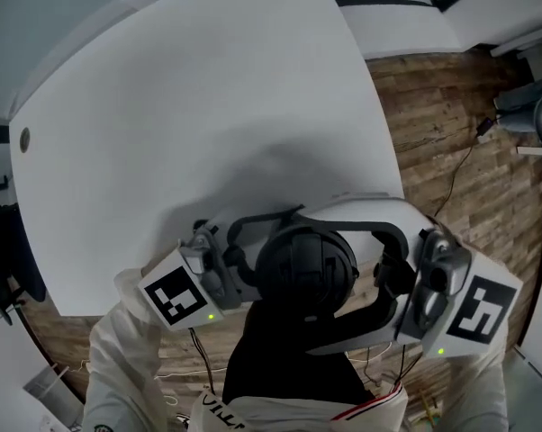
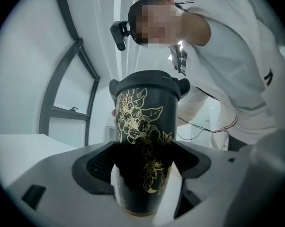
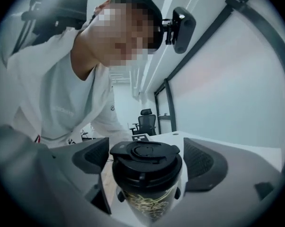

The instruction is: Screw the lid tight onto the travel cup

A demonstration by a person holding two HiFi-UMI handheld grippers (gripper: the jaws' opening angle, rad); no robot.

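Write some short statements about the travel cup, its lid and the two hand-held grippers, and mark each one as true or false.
1. The left hand-held gripper holds the travel cup by its body. True.
2. The travel cup is plain white. False: it is black with a gold flower pattern.
3. The lid sits between the jaws of the right hand-held gripper. True.
4. The lid lies on the table, apart from the travel cup. False: the lid is on top of the travel cup, which is held up off the table.
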